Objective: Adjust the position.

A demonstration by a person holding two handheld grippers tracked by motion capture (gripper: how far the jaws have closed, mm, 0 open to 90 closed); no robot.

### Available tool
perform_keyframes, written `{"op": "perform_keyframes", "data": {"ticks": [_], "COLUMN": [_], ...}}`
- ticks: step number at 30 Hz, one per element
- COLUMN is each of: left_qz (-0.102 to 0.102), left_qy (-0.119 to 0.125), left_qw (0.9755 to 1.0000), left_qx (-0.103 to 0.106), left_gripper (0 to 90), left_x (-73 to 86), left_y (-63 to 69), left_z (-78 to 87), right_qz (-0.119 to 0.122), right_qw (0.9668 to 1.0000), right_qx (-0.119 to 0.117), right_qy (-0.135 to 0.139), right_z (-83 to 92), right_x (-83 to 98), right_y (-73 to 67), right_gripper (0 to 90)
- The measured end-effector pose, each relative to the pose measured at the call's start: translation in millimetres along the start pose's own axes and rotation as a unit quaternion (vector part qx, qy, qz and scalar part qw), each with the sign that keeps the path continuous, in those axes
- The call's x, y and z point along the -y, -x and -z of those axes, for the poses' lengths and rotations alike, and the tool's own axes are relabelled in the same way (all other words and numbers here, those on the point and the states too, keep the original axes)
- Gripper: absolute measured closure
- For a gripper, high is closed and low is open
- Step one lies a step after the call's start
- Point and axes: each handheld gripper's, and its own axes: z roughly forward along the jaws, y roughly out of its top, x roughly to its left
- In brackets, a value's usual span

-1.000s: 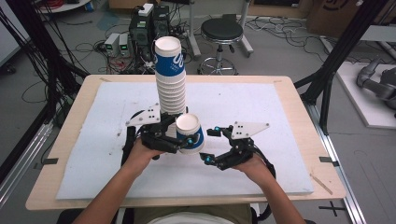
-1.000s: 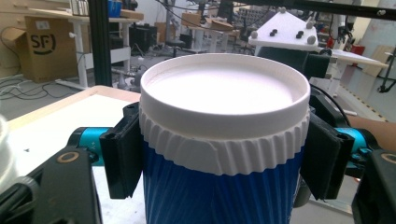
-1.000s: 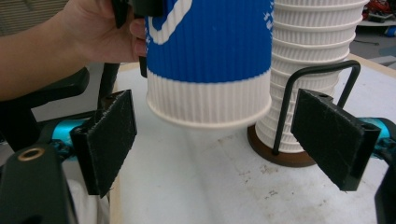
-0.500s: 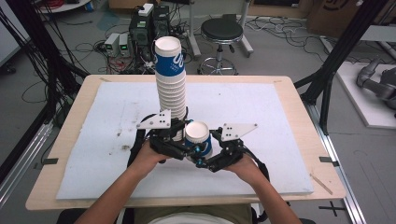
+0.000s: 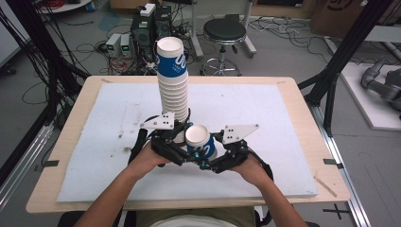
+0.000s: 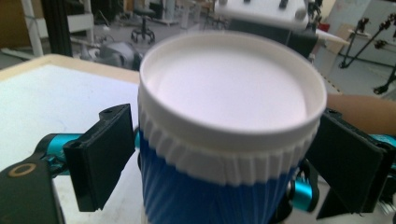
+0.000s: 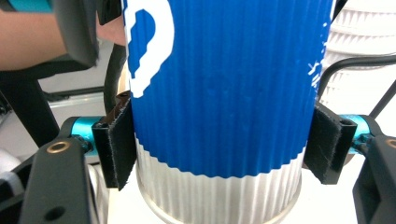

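A blue ribbed paper cup [image 5: 199, 138] with a white end facing up sits between both grippers near the table's front middle. My right gripper [image 7: 224, 149] has just been closing, and its pads [image 7: 116, 144] now press both sides of the cup [image 7: 224, 93]. My left gripper [image 6: 224, 158] has just been opening; its pads [image 6: 100, 158] stand slightly off the cup [image 6: 233, 140], which is still between them. In the high view the left gripper [image 5: 182, 150] and right gripper [image 5: 213, 158] meet at the cup. A tall stack of the same cups [image 5: 172, 90] rises just behind.
A white mat [image 5: 283, 123] covers the wooden table [image 5: 331, 189]. The cup stack stands right behind the left gripper. Open mat lies to the left and right of the hands. A stool, cables and boxes stand on the floor beyond the table.
The right gripper moved left up to the cup that the left gripper held, and its jaws closed on it. The left jaws have come apart from the cup.
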Motion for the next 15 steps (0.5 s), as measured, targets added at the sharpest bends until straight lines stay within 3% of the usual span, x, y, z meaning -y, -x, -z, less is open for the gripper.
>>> {"op": "perform_keyframes", "data": {"ticks": [9, 12, 15], "left_qz": [-0.007, -0.011, -0.019], "left_qy": [-0.004, -0.008, -0.017], "left_qw": [0.9999, 0.9998, 0.9997], "left_qx": [-0.012, -0.017, -0.001], "left_gripper": [11.0, 11.0, 11.0], "left_x": [-1.5, -3.0, -6.5], "left_y": [-3.6, -3.8, 0.0], "left_z": [10.3, 13.5, 12.5], "right_qz": [0.01, 0.014, 0.023], "right_qw": [0.9991, 0.9981, 0.9972], "right_qx": [0.015, 0.003, -0.003], "right_qy": [-0.039, -0.06, -0.071], "right_z": [10.0, 12.4, 8.5], "right_x": [-2.9, -8.4, -9.7], "right_y": [5.8, 9.5, 6.6], "right_gripper": [24.5, 24.5, 24.4]}}
